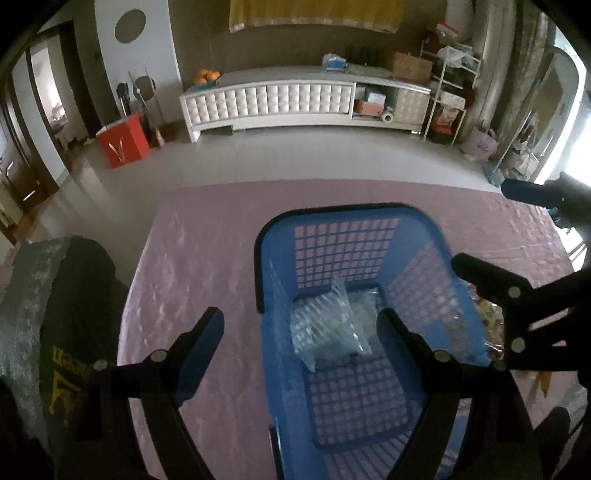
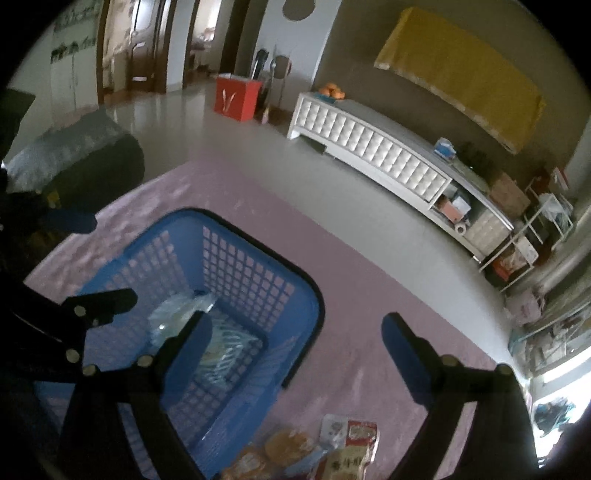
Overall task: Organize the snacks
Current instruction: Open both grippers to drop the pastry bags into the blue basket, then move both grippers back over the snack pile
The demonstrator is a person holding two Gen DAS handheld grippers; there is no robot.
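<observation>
A long, low white cabinet with a quilted front (image 1: pixel 269 101) stands against the dull brown wall (image 1: pixel 207 40). Above the cabinet hangs a yellow cloth (image 1: pixel 314 13); left of it, on the pale glossy floor (image 1: pixel 295 155), sits a red box (image 1: pixel 123 142). Bright daylight enters far to its right.

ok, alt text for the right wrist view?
An open right gripper hangs over a blue basket on a pink tablecloth, with clear snack bags inside the basket. More snack packets lie on the cloth by the near edge, and the left gripper shows at the left.
</observation>
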